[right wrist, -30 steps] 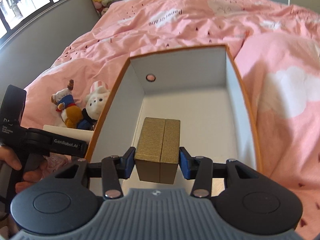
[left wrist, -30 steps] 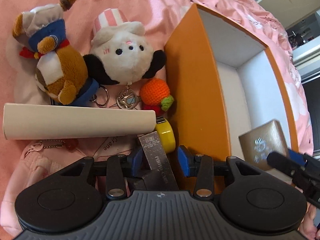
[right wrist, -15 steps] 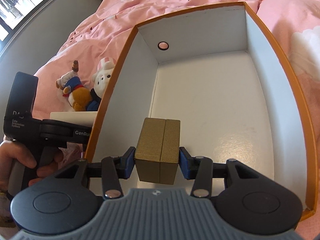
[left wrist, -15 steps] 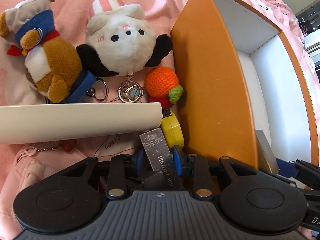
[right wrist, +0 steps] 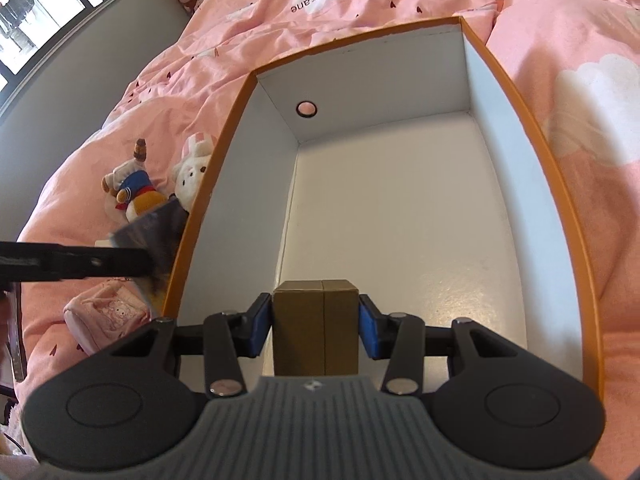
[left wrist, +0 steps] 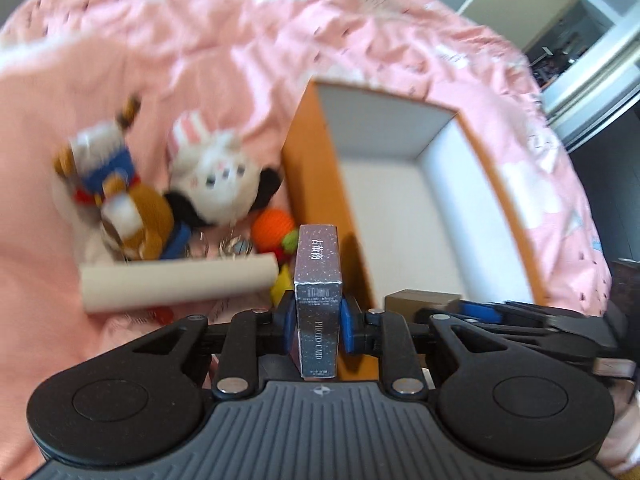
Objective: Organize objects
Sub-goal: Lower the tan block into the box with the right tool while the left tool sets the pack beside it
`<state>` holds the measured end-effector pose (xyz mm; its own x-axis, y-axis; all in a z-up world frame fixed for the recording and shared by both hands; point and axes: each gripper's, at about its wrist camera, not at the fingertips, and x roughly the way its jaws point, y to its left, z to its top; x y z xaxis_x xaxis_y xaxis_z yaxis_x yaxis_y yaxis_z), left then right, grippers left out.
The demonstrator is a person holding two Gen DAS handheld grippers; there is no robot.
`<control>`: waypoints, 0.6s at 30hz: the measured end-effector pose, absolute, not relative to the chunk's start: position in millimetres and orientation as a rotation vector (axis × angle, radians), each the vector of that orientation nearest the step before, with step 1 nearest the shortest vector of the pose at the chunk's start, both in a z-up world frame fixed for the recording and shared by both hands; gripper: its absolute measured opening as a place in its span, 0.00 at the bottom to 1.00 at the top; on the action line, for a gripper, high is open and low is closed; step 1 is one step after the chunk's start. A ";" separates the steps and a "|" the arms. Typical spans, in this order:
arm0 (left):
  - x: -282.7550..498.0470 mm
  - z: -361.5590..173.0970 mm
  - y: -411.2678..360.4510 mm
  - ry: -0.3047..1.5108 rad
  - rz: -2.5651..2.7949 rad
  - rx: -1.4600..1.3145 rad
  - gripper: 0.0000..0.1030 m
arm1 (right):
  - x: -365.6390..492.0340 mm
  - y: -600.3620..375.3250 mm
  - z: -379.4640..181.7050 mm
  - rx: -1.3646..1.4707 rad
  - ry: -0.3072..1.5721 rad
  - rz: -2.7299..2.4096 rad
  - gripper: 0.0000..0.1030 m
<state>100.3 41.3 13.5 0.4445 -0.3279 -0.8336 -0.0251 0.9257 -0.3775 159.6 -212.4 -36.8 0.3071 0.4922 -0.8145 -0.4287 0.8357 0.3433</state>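
Left wrist view: left gripper, jaws just closing, clamps the card box; right gripper grasps the gold box inside the orange box

A pink bed carries an orange box, plush toys and a white tube

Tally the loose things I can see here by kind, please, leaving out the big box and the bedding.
Plush toys: 2, brown one and white one
Small boxes: 2, silver photo card box and gold box
Crocheted orange: 1
White tube: 1
Pink pouch: 1
Yellow item, mostly hidden: 1
Total: 8
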 end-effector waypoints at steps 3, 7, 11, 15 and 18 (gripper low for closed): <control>106.3 37.9 30.1 1.050 -0.225 -0.335 0.24 | 161.3 -215.3 -33.0 0.073 1.091 0.606 0.46; 111.5 62.0 13.8 0.996 -0.256 -0.276 0.24 | 163.1 -217.9 -31.2 0.066 1.089 0.583 0.46; 109.0 75.0 1.1 0.987 -0.360 -0.300 0.24 | 164.3 -227.8 -23.2 0.082 1.066 0.566 0.46; 119.0 54.7 -25.2 1.064 -0.395 -0.244 0.24 | 166.8 -233.1 -21.3 0.095 1.071 0.565 0.46; 126.9 31.8 -34.7 1.153 -0.412 -0.245 0.24 | 166.3 -229.4 -24.7 0.090 1.093 0.580 0.46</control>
